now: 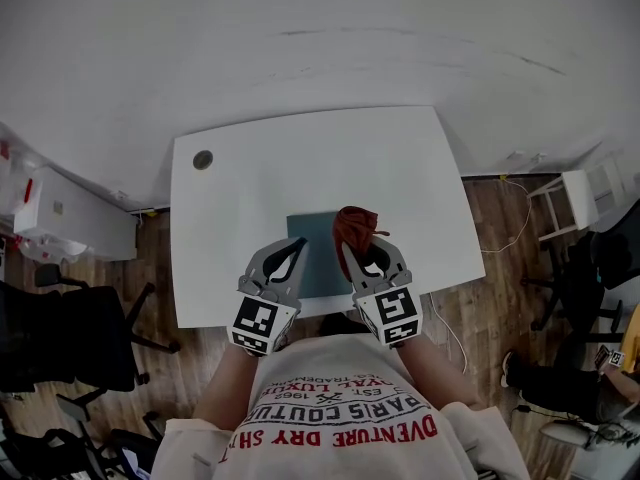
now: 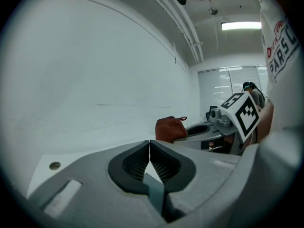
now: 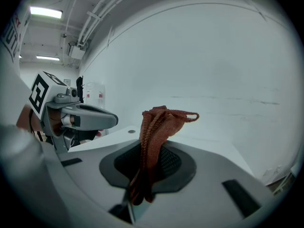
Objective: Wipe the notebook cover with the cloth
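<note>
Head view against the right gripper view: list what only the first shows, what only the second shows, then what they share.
Only the head view: the notebook lying flat on the white table, the wooden floor and a black chair. Only the right gripper view: the ceiling lights, and the right gripper's jaws seen close, shut on the cloth. Both: the cloth, the left gripper and the table.
</note>
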Action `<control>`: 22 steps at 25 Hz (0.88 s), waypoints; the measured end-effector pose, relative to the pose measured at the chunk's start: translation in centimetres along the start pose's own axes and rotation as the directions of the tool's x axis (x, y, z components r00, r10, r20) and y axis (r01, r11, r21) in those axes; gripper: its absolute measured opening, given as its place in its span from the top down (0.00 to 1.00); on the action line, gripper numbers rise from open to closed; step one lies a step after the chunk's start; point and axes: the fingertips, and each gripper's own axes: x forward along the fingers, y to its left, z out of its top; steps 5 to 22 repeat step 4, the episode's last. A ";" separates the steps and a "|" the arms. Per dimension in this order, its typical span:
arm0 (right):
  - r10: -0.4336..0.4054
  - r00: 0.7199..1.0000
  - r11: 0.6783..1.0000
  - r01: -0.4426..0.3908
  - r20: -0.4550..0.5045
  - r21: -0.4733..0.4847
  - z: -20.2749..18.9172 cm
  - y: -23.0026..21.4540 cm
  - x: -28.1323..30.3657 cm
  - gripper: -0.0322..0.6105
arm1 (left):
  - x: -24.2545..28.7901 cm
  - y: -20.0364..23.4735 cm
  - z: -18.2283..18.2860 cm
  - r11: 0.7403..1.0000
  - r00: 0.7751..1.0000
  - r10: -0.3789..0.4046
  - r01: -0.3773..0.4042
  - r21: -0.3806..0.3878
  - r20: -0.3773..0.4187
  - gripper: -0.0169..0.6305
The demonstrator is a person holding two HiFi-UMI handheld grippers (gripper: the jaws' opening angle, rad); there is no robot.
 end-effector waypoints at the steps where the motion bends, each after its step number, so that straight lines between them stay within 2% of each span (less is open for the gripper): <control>1: 0.000 1.000 1.000 0.000 -0.002 -0.006 0.1 0.0 0.0 0.84 | 0.1 0.0 -0.2 1.000 1.000 0.002 -0.002 -0.015 -0.005 0.96; 4: 0.001 1.000 1.000 -0.001 0.001 -0.018 0.5 -0.1 0.1 0.83 | 0.4 0.0 -0.4 0.999 1.000 0.006 -0.007 -0.052 -0.013 0.96; 22: 0.001 1.000 1.000 -0.001 0.001 -0.018 0.5 -0.1 0.1 0.83 | 0.4 0.0 -0.4 0.999 1.000 0.006 -0.007 -0.052 -0.013 0.96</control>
